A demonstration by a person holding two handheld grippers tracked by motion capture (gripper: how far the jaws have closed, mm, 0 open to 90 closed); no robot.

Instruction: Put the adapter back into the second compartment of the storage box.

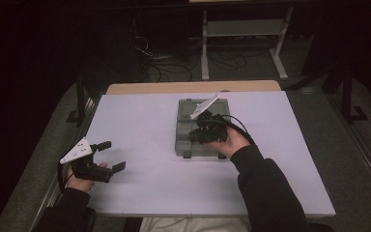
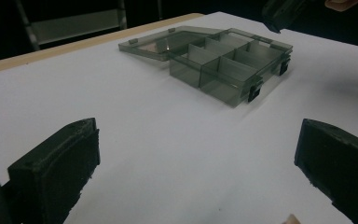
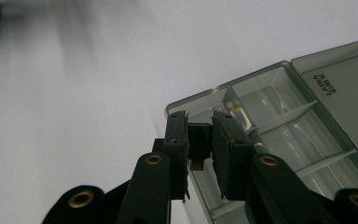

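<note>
Left hand-held gripper (image 1: 110, 155) rests near the counter (image 1: 140, 183) edge, jaws wide apart, nothing between them, bare surface ahead of it. Right hand-held gripper (image 3: 199, 140) is clamped on a small black latch (image 3: 198, 139) at the corner of the open compartment box (image 1: 186, 145), mid-counter. Lid (image 2: 158, 43) lies flat behind. Beyond the counter: a frame (image 1: 244, 29) and cables (image 1: 164, 63) on the floor.

Smoky grey translucent box (image 2: 223, 65), white table (image 1: 140, 159), possibly black latch (image 3: 199, 137)

box (image 2: 223, 70): smoky clear plastic, split into compartments, lid open and laid flat behind, black latches in front, mid-worktop; small black block (image 3: 199, 140), brownish underneath, clamped just above the box's corner compartment
</note>
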